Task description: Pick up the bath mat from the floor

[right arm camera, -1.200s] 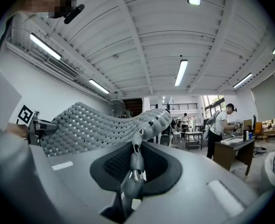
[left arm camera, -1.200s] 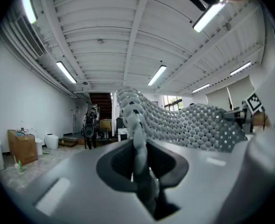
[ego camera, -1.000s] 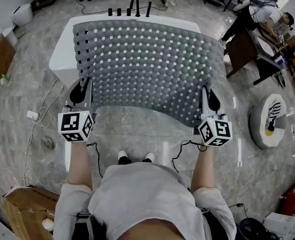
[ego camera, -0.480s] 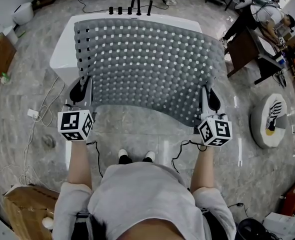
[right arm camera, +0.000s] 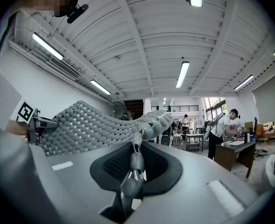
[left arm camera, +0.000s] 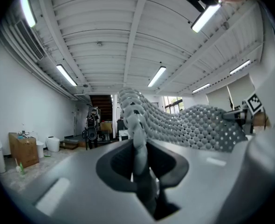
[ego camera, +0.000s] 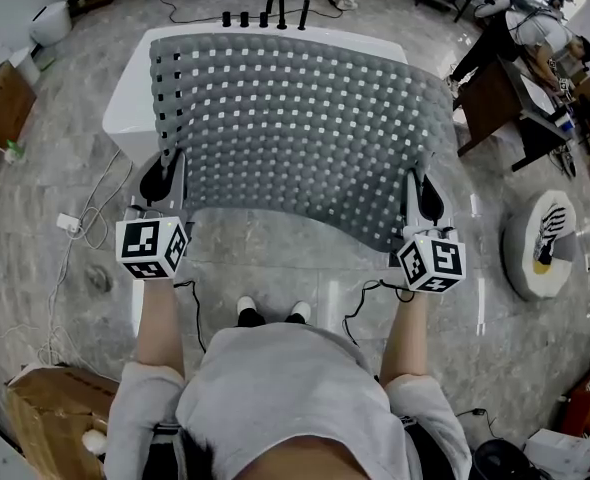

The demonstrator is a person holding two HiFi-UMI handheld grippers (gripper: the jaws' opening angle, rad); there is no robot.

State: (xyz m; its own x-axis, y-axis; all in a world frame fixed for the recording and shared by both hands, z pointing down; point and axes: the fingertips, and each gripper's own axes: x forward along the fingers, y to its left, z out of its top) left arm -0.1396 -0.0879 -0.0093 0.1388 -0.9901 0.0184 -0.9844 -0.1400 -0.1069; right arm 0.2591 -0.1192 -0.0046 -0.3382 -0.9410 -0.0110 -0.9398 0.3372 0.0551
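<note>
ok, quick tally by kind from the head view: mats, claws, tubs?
bath mat: 1
claws: 2, left claw and right claw, each clamped on the mat's near edge
bathtub: 1
total: 4

From my remote seat I see a pale grey short-sleeved T-shirt and white-toed shoes on the person; the left gripper and right gripper each pair a light grey body with black jaw shells. Each carries a white cube printed with black square markers, the left cube and the right cube; a thin black left cable trails from one, a right cable from the other.
</note>
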